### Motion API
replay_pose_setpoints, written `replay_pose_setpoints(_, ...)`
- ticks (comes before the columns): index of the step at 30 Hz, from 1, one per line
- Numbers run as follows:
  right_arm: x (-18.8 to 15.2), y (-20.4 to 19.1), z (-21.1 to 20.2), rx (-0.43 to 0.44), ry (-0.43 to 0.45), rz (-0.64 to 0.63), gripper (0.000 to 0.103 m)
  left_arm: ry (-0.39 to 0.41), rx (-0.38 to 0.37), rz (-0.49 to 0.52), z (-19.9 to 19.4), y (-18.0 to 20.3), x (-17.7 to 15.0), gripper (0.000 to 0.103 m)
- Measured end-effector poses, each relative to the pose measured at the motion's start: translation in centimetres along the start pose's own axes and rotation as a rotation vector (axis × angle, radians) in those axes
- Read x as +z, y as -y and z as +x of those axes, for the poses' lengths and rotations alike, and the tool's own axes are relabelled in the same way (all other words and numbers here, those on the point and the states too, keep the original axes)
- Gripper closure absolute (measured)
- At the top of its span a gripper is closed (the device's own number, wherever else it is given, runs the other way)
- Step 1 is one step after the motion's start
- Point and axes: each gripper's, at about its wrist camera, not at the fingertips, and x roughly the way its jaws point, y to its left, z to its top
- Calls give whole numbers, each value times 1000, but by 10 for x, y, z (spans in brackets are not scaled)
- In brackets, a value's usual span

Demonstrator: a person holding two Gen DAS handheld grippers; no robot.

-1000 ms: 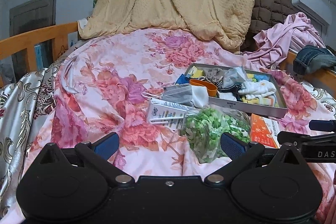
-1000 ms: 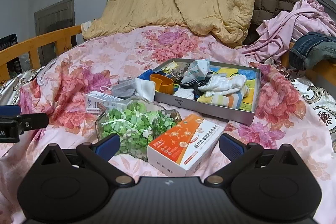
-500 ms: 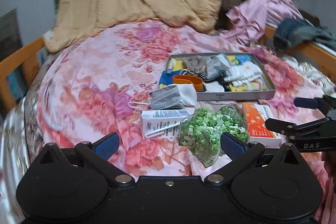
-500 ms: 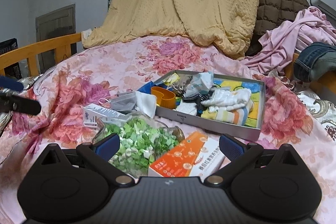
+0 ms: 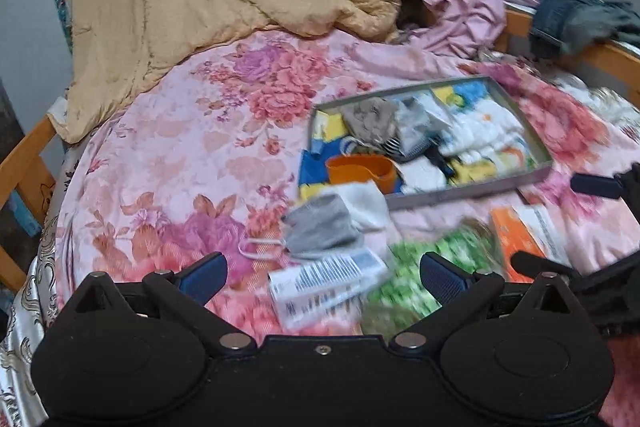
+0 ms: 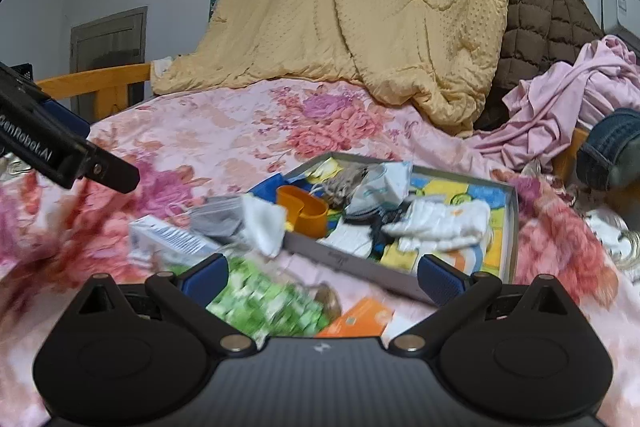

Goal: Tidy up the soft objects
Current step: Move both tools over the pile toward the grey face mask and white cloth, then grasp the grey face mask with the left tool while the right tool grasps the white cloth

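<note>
A grey tray (image 5: 472, 187) (image 6: 352, 261) on the floral bedspread holds socks, white cloths (image 5: 480, 135) (image 6: 440, 223) and an orange cup (image 5: 360, 171) (image 6: 302, 209). A grey face mask (image 5: 320, 227) (image 6: 218, 221) and a white cloth (image 5: 360, 201) (image 6: 264, 227) lie just left of the tray. My left gripper (image 5: 322, 275) hangs open above the mask and a white box (image 5: 328, 287) (image 6: 168, 239). My right gripper (image 6: 322, 273) is open over a jar of green bits (image 6: 264, 303) (image 5: 416, 283), in front of the tray. Each gripper shows at the edge of the other's view.
An orange box (image 5: 520, 243) (image 6: 360, 319) lies beside the jar. A tan quilt (image 6: 360, 7), a brown padded quilt (image 6: 548, 27), pink clothes (image 6: 580, 99) and jeans (image 5: 572, 15) pile at the back and right. Wooden bed rails (image 5: 24, 163) run along both sides.
Both grippers have moved forward toward the tray, the left one also swinging right and rising; the items now sit lower and nearer in both views. Jaws stay open.
</note>
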Motion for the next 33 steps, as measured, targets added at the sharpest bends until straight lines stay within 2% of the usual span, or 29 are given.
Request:
replay_pose_setpoints(3, 6, 4, 20, 4, 1, -2, 0, 13, 8, -37, 21, -8, 11, 1)
replay_pose_setpoints(7, 13, 7, 45, 61, -8, -8, 0, 13, 12, -53, 51, -14, 17, 1)
replay_pose_setpoints(12, 22, 3, 80, 96, -18, -95, 0, -17, -54, -74, 86, -22, 18, 1)
replay_pose_setpoints(14, 23, 0, 100, 85, -47, -136, 0, -16, -55, -73, 94, -22, 16, 1)
replay_pose_setpoints(20, 26, 1, 119, 127, -41, -163, 1, -37, -50, -164, 116, -30, 9, 1)
replay_pose_setpoints(25, 28, -10, 135, 163, -29, -291, 1, -42, -69, -170, 133, -31, 9, 1)
replay_pose_setpoints(33, 30, -17, 164, 228, -61, -365, 16, -49, -106, -193, 152, -32, 11, 7)
